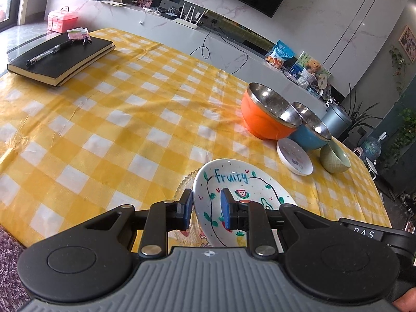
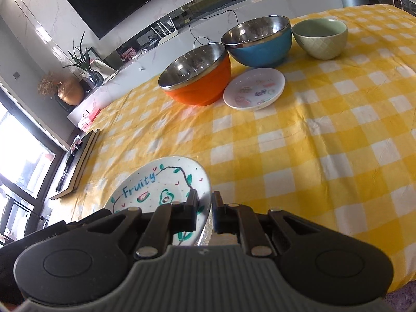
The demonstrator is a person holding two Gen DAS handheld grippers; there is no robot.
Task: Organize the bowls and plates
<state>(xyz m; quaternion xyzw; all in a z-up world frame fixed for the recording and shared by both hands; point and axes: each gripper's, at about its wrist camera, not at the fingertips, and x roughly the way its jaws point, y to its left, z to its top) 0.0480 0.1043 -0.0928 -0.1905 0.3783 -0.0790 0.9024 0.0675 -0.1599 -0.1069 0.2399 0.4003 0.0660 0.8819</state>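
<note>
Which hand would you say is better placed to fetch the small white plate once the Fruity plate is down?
Probably right: the small white plate lies almost straight ahead of the right hand-held gripper but off to one side of the left hand-held gripper.

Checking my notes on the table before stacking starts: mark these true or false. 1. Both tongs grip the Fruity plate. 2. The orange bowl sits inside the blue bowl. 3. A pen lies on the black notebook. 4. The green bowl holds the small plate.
1. Both tongs, left and right, grip the Fruity plate: true, on opposite rims.
2. False: the orange bowl stands beside the blue bowl.
3. A pen lies on the black notebook: true.
4. False: the green bowl is empty; the small plate lies on the tablecloth.
</note>
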